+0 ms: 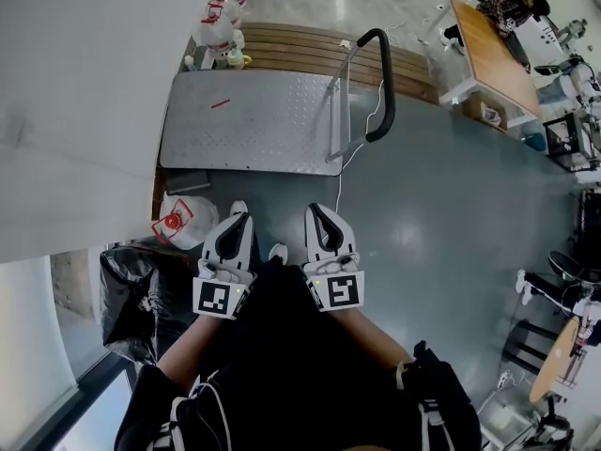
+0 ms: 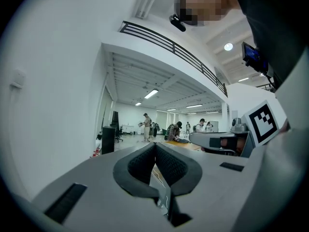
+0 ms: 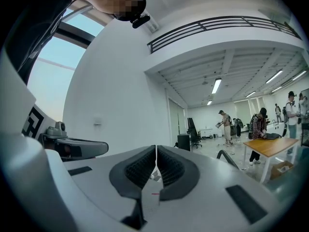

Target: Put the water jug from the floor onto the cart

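The grey floor takes most of the head view; on it stands the cart, a flat metal deck w/ a black handle at its right end. A black bag sits by the white wall at lower left. The water jug, white w/ a red label, is on the floor just beside the cart's near left corner, betw. the bag and the deck; it is probably upright, but the wall edge hides part of it. The left gripper is just right of the jug; its jaws are pressed together w/ nothing betw. them. The right gripper is beside it, also closed & empty; both point toward the cart.
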Tool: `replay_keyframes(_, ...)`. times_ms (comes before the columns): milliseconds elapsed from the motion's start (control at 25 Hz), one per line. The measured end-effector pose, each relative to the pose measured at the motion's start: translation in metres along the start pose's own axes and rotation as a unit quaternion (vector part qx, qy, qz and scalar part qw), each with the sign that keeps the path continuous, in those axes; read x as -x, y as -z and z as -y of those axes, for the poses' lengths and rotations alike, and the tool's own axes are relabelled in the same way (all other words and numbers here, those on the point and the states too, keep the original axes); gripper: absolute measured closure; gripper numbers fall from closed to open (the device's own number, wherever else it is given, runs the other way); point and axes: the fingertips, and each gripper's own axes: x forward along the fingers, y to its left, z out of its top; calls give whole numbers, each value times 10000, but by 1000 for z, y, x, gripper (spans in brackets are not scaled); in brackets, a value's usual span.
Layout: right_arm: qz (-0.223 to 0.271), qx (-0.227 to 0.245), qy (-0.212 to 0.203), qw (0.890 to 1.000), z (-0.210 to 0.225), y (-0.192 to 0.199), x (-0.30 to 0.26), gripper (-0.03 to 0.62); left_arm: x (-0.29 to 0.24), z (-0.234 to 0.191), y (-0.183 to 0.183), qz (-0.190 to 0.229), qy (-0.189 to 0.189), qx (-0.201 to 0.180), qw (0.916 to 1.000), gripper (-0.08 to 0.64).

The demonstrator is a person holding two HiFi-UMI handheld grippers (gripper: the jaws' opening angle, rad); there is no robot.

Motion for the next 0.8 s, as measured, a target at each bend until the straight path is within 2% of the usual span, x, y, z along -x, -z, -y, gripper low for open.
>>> replay_keyframes(400, 141, 173, -67, 9997, -10, -18, -31, 572, -14, -26, -15, 131, 11, 23, 9999, 541)
replay_keyframes(600, 237, 254, 50, 9994, -7, -27, -45, 572, -26, -41, -21, 281, -54, 274, 9992, 541)
replay_keyframes(800, -55, 294, -40, 9995, -11, -20, -65, 572, -32, -57, -22, 299, -77, 413, 9987, 541)
